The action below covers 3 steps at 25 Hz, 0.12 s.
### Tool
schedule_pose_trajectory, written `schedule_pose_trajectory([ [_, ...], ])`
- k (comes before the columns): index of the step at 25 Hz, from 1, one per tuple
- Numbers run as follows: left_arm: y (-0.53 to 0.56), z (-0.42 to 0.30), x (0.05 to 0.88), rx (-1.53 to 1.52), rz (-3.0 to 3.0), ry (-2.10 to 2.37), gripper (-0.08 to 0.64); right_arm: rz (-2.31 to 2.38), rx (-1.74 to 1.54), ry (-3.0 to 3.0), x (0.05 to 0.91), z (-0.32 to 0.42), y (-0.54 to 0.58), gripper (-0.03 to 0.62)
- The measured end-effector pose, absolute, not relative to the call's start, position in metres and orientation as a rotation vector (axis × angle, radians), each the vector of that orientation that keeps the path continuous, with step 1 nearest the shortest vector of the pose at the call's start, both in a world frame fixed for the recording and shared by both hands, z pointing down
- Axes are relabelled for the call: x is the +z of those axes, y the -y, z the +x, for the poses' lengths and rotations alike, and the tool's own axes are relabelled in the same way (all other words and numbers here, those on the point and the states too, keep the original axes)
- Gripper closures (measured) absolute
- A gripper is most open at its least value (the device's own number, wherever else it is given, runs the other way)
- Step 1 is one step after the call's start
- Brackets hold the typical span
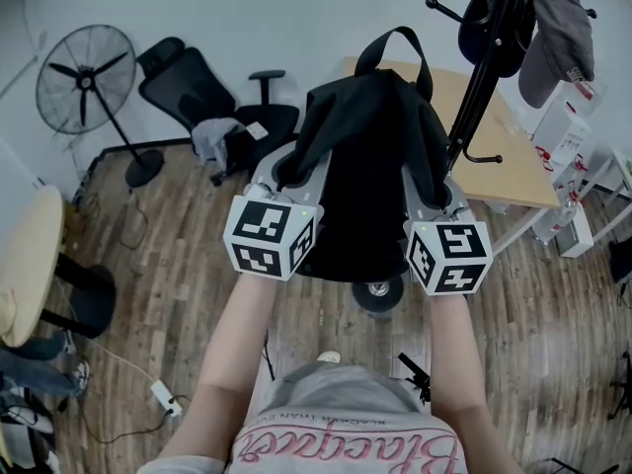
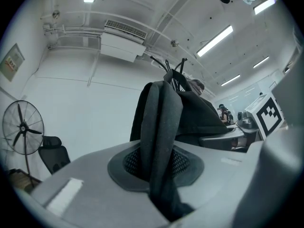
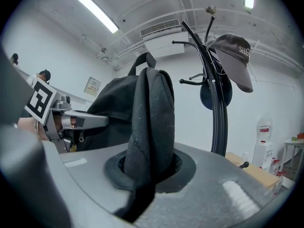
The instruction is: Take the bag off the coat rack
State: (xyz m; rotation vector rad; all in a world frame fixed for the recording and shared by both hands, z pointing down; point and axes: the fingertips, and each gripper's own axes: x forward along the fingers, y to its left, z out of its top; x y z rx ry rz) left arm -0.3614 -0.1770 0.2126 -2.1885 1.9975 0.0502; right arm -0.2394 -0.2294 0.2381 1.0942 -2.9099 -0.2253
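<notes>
A black fabric bag (image 1: pixel 365 166) hangs between my two grippers, in front of me and just left of the black coat rack (image 1: pixel 484 67). Its top handle loop (image 1: pixel 395 42) stands up with no hook through it. My left gripper (image 1: pixel 291 176) is shut on a fold of the bag's left side; in the left gripper view a dark strap of the bag (image 2: pixel 159 127) runs down between the pads of that gripper (image 2: pixel 159 167). My right gripper (image 1: pixel 430 191) is shut on the bag's right side, where bunched black cloth (image 3: pixel 149 122) is pinched in the gripper (image 3: pixel 149 167). The coat rack pole (image 3: pixel 216 103) stands just behind.
A grey cap (image 1: pixel 558 28) and a dark item (image 1: pixel 494 28) hang on the rack. A wooden table (image 1: pixel 513 156) stands behind the rack, with white boxes (image 1: pixel 568 136) to its right. An office chair (image 1: pixel 212 97) and a standing fan (image 1: pixel 87 77) are at the far left.
</notes>
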Motion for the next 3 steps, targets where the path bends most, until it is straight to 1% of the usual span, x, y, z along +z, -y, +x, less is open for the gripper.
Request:
schedule_pose_trajectory([
  [3, 0.177, -0.3633, 0.2122, 0.055, -2.183, -2.001, 0.474, 1.088, -0.228, 2.911, 0.2378, -0.2412, 0.2292, 0.557],
])
